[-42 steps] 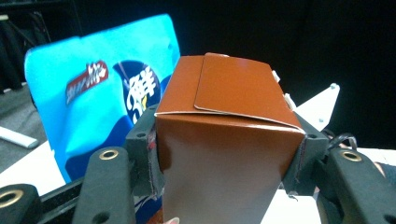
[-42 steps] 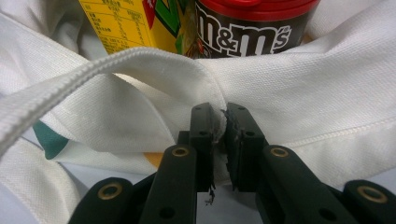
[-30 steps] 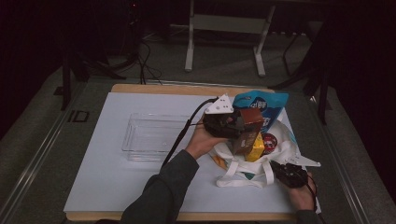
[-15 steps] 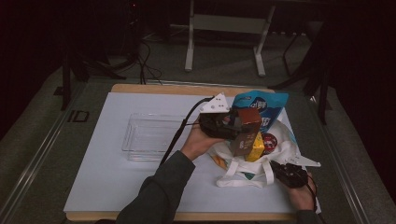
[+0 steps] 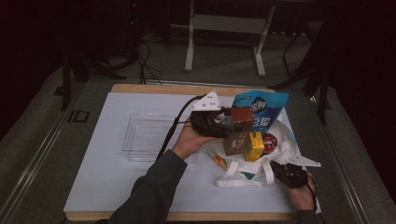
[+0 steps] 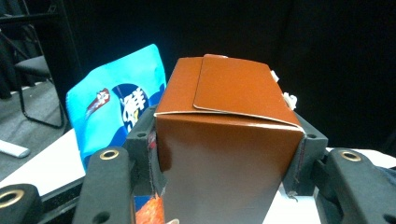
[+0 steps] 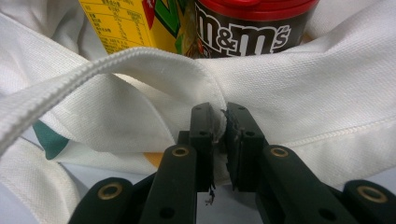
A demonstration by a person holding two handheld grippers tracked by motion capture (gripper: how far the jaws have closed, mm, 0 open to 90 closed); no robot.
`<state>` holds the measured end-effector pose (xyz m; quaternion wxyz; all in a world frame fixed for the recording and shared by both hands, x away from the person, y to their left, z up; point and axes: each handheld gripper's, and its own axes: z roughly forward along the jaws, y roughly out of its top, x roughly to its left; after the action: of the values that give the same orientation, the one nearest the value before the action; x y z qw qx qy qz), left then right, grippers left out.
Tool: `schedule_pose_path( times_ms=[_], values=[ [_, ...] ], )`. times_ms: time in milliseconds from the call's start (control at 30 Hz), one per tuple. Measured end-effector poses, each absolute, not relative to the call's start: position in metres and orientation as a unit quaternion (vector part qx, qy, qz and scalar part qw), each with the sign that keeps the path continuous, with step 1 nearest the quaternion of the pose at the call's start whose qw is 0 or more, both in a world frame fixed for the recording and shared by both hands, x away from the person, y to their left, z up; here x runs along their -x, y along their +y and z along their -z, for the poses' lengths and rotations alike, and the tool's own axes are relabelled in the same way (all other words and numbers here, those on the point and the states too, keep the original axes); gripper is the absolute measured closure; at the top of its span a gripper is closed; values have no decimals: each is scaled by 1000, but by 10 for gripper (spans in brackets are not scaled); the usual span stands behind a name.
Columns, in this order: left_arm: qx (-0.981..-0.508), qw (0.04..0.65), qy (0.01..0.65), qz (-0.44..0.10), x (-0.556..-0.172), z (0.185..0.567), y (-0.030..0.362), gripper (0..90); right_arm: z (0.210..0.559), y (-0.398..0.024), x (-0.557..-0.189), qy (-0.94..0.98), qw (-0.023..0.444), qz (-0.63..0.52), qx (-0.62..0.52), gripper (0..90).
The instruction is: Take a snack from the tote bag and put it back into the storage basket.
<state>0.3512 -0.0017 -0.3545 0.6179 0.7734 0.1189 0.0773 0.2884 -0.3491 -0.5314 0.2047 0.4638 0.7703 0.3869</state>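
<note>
My left gripper is shut on a brown carton, held above the mouth of a white cloth bag. In the left gripper view both pads press the sides of the brown carton. A blue snack pouch stands behind it. Inside the bag sit a second brown box, a yellow juice carton and a dark M&M's tub. My right gripper is shut on the bag's rim, with the yellow carton and the M&M's tub just beyond.
A clear plastic tray lies on the white table mat, left of the bag. The bag's handles lie loose toward the front edge. A metal stand and cables are on the floor behind the table.
The left gripper with the brown carton has lifted slightly and drawn a little to the left, away from the bag's contents. The right gripper has stayed put on the bag.
</note>
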Motion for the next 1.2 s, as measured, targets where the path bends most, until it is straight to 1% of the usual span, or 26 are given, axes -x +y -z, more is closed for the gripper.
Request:
schedule_pose_path(
  times_ms=[700, 1200],
  values=[
    [-773, 615, 119, -97, -344, 344, 31, 428, 532, -349, -288, 769, 205, -388, -465, 813],
    [-768, 614, 142, -113, -347, 344, 61, 428, 532, -349, -288, 769, 206, -388, -465, 812]
  ],
)
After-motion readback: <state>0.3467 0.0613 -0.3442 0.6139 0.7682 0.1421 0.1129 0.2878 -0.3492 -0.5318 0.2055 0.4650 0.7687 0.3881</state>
